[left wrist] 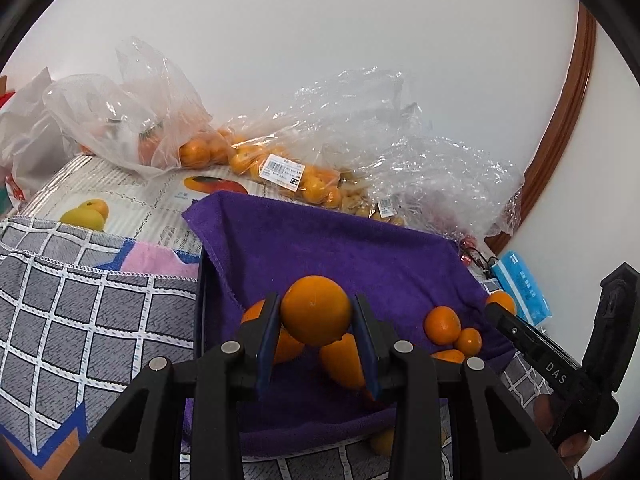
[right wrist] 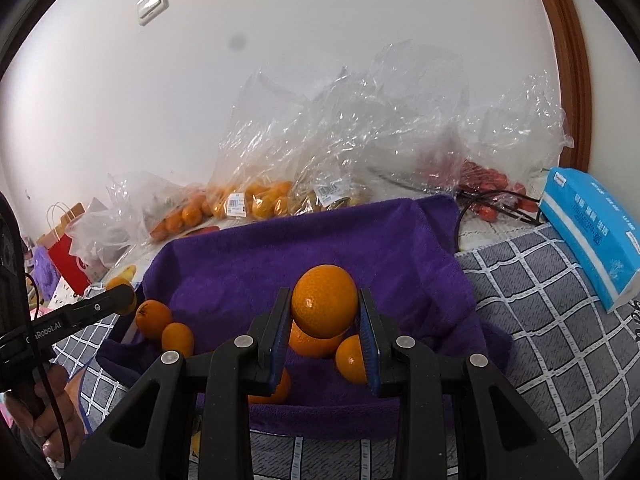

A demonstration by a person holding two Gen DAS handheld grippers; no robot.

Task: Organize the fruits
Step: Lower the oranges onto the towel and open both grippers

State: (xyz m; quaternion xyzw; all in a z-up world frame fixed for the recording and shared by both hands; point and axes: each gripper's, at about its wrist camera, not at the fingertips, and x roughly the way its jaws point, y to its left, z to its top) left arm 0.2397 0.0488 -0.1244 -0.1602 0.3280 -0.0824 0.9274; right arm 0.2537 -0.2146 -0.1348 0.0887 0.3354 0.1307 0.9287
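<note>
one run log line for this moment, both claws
left claw: shut on orange | right claw: shut on second orange | both above purple towel | loose oranges on towel

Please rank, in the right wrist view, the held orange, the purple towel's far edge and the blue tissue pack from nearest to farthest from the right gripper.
1. Orange, between the right gripper fingers.
2. Purple towel far edge, straight ahead.
3. Blue tissue pack, far right.

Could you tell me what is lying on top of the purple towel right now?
Several loose oranges lie on the purple towel. More sit below the orange held by the left gripper and the right gripper, partly covered, so no count.
</note>
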